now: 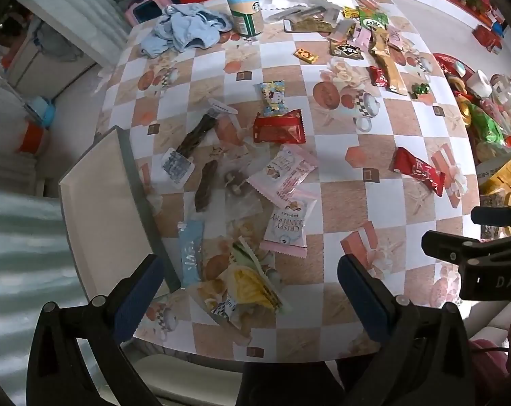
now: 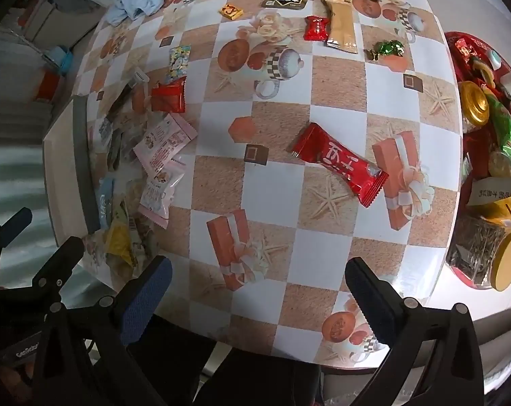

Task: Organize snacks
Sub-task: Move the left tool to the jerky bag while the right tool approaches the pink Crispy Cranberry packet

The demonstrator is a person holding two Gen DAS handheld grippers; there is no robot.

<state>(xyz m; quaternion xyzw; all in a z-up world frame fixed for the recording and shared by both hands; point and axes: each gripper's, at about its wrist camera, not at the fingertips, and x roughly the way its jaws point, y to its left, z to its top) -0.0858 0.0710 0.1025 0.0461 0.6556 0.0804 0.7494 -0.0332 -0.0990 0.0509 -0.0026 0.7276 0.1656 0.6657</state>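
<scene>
Snack packets lie scattered on a checkered tablecloth (image 1: 340,209). A pile near the left edge holds pink cranberry packets (image 1: 287,228), a red packet (image 1: 279,128), a blue packet (image 1: 190,250) and a yellow one (image 1: 252,287). A long red packet (image 2: 340,164) lies alone in the middle right. My left gripper (image 1: 252,291) is open and empty, low over the pile's near end. My right gripper (image 2: 258,291) is open and empty above the table's front edge, short of the long red packet. More snacks (image 1: 373,34) lie at the far side.
A white tray with a grey rim (image 1: 103,203) sits at the table's left edge beside the pile. A bottle (image 1: 245,6) and a blue cloth (image 1: 184,30) stand at the far left. A red tray of jars and sweets (image 2: 485,142) crowds the right side.
</scene>
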